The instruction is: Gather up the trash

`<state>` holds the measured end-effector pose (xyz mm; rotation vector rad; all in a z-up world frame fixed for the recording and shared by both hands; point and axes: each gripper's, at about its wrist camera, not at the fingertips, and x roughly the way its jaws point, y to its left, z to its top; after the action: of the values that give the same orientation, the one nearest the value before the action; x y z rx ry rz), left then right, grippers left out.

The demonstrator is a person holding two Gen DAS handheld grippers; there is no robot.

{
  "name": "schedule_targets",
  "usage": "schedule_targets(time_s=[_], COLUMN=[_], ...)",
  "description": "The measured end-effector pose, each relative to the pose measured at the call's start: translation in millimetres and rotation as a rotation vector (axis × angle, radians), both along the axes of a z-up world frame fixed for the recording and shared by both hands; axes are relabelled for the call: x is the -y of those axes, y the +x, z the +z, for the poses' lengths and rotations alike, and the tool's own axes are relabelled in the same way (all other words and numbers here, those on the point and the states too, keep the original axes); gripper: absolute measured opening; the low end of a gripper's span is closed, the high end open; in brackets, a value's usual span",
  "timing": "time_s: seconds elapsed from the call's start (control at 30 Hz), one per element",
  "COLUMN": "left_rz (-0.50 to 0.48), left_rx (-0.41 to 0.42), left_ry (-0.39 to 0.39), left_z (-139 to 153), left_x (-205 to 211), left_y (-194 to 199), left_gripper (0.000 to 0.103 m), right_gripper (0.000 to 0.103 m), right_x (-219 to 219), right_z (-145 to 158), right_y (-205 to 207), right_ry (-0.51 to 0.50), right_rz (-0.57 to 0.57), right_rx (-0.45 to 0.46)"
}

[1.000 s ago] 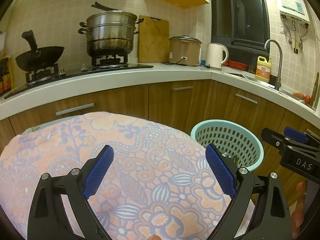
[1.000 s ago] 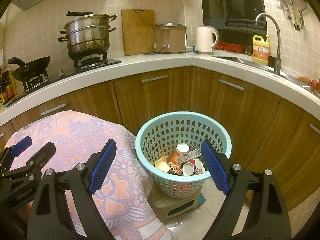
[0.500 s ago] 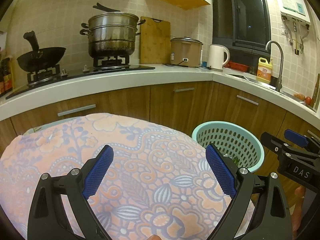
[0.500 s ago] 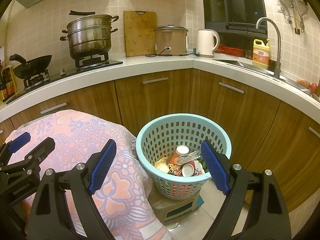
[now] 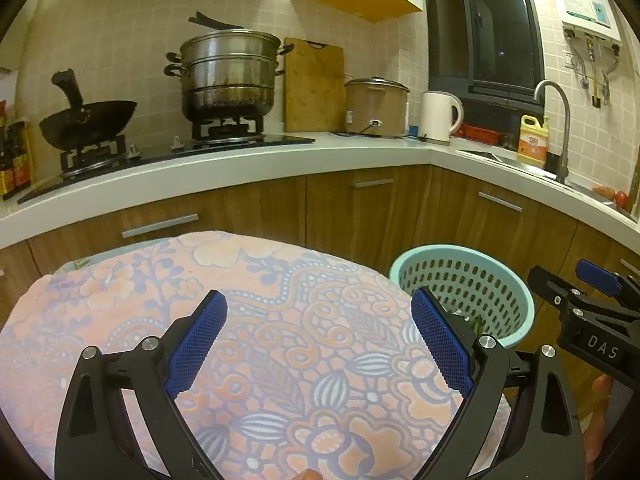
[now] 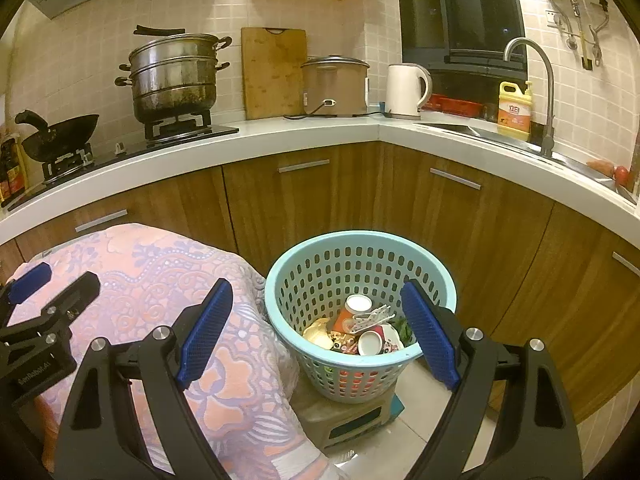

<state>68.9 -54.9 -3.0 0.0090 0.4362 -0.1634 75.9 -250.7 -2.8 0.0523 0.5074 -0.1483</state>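
The trash (image 6: 362, 330), paper cups, wrappers and scraps, lies in the bottom of the pale blue basket (image 6: 316, 256), which stands on a small box on the floor just beside the floral-covered worktop (image 6: 160, 276). The right claw (image 6: 316, 330) hangs above the basket's near rim, jaws wide apart and empty, the trash below and beyond its tips. The left claw (image 5: 318, 342), left of the basket (image 5: 516, 300), hovers over the worktop (image 5: 280, 280), also wide open, holding nothing. Behind the basket run wooden cabinets (image 6: 332, 196).
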Motion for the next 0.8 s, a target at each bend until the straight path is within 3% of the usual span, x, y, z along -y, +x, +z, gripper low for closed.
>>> schedule_targets(time_s=[0.8], left_rz=[-0.003], left_rx=[0.000], left_ry=[0.014], left_z=[-1.2], left_x=[0.3], left_y=[1.5], left_gripper=[0.091], right_gripper=[0.082], right_x=[-0.4], right_z=[2.7], right_y=[-1.3], right_ry=[0.006], right_rz=[-0.003], right_rx=[0.013])
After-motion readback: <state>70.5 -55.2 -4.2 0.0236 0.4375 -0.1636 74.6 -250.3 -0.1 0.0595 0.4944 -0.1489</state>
